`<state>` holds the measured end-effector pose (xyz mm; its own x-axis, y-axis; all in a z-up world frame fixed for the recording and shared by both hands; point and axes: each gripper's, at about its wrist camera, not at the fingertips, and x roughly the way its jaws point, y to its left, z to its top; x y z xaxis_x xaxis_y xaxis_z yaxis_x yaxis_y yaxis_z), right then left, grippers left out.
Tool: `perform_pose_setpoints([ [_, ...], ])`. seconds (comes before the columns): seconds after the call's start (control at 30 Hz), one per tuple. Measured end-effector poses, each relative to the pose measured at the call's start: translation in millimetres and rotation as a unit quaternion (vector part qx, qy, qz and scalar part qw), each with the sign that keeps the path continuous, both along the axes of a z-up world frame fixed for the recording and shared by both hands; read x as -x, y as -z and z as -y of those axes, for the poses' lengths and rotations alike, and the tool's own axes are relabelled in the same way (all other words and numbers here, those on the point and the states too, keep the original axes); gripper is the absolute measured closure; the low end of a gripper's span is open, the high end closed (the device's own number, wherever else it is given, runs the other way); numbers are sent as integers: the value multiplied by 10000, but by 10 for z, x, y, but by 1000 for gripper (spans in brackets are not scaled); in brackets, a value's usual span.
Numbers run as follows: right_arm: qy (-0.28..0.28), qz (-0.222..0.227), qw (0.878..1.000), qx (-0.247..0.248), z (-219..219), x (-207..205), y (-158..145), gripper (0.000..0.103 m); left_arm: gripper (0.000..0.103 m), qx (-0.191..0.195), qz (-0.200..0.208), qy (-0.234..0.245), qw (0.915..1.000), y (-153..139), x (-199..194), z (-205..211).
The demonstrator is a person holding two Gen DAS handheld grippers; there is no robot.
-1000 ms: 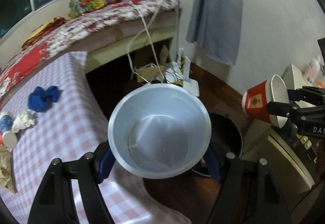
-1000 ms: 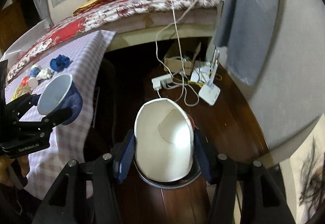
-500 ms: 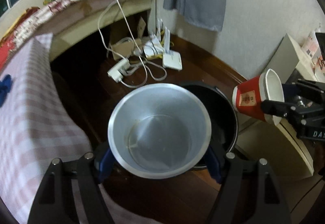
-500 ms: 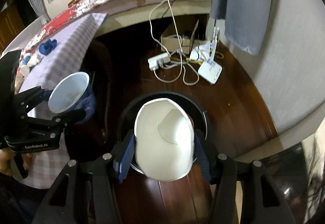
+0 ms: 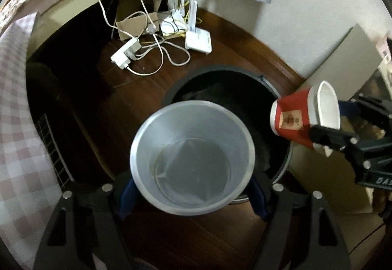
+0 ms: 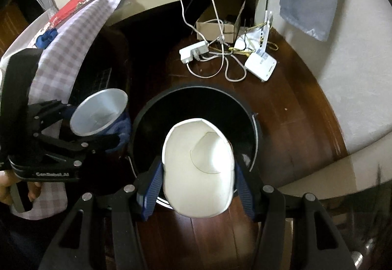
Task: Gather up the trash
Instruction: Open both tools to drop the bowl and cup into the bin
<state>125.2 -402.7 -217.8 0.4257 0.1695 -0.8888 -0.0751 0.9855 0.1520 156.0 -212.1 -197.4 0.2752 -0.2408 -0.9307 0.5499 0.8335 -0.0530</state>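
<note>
Red paper shows only in the left wrist view — the red cup (image 5: 297, 118) lies sideways in the right gripper (image 5: 325, 132), mouth towards that gripper, base towards the black bin (image 5: 281, 167). The right wrist view shows only its squashed white inside (image 6: 198, 172), clenched over the bin's mouth. The left gripper (image 5: 192, 196) grasps the blue cup (image 6: 100, 115), mouth open to its camera, above the bin's near rim — checked cloth (image 5: 17, 137) close on the left.

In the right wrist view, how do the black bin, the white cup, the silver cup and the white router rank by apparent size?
1. black bin
2. white cup, enlarged by nearness to the camera
3. silver cup
4. white router
</note>
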Motion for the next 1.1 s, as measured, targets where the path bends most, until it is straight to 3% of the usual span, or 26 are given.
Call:
perform_pose_setpoints([
  [0.4, -410, -260, 9987, 137, -116, -81, 220, 44, 27, -198, -217, 46, 9996, 262, -78, 100],
  [0.53, -609, -281, 9976, 144, -161, -118, 298, 43, 26, 3, -288, 62, 9996, 303, -104, 110],
  [0.6, -916, -156, 9946, 458, -268, -97, 396, 23, 19, 120, -407, 84, 9991, 358, -151, 147],
  [0.67, -1116, -313, 9898, 826, -316, -78, 545, 16, 17, -123, -395, 71, 9991, 405, -169, 188],
  [0.97, -607, -105, 9966, 554, -115, 127, 373, 16, 14, -60, -287, -107, 9995, 311, -141, 80],
  [1.1, -223, 11, 9990, 394, -32, 169, 235, 16, 14, -50, -27, -154, 9999, 165, -101, 7],
])
